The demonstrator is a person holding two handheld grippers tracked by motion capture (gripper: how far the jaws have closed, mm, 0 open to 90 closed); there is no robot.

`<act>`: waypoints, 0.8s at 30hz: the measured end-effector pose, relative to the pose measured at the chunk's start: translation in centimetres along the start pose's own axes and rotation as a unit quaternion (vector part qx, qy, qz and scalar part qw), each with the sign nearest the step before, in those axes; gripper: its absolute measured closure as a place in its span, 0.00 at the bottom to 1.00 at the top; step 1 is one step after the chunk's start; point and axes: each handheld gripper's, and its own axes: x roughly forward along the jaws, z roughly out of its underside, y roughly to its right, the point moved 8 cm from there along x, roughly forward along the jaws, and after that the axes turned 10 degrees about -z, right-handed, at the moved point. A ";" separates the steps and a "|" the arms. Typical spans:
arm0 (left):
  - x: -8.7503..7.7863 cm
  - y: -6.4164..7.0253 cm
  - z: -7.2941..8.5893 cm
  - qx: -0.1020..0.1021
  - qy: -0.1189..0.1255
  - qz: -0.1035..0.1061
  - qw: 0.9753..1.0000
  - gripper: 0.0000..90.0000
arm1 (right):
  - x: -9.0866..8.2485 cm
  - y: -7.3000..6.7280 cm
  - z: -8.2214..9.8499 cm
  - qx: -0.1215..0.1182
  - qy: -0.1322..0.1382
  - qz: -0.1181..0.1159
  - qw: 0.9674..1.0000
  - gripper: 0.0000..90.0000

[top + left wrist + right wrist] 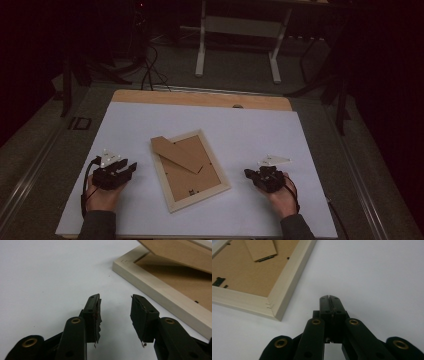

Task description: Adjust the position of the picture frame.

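Face-down pale wooden picture frame [190, 170]

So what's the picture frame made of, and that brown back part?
The picture frame looks like pale, unpainted wood: faint grain and a stapled corner joint show. Its backing board and the stand flap look like matte brown pressed fibreboard or stiff card.

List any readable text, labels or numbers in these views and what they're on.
None readable. The picture frame lies back side up on the white table: bare brown backing board, no print. The left gripper and right gripper carry no markings.
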 end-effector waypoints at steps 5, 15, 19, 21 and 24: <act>0.0 0.1 -0.1 -0.002 -0.001 0.008 1.000 0.72 | 0.4 -0.7 -0.1 -0.004 -0.001 -0.010 1.000 1.00; 0.0 -0.1 -0.4 -0.010 -0.014 0.020 1.000 0.69 | 0.8 -2.5 -0.4 -0.015 0.001 -0.040 0.999 1.00; 0.1 -0.5 -0.7 -0.011 -0.018 0.030 0.999 0.70 | 0.8 -2.8 -0.4 -0.015 0.004 -0.047 0.999 1.00; 0.1 -0.5 -1.0 -0.008 -0.016 0.034 0.999 0.70 | 0.9 -3.0 -0.4 -0.016 0.001 -0.049 0.999 1.00; 0.3 -0.5 -1.6 -0.004 -0.016 0.034 0.999 0.70 | 1.0 -3.3 -0.4 -0.020 -0.002 -0.050 0.999 1.00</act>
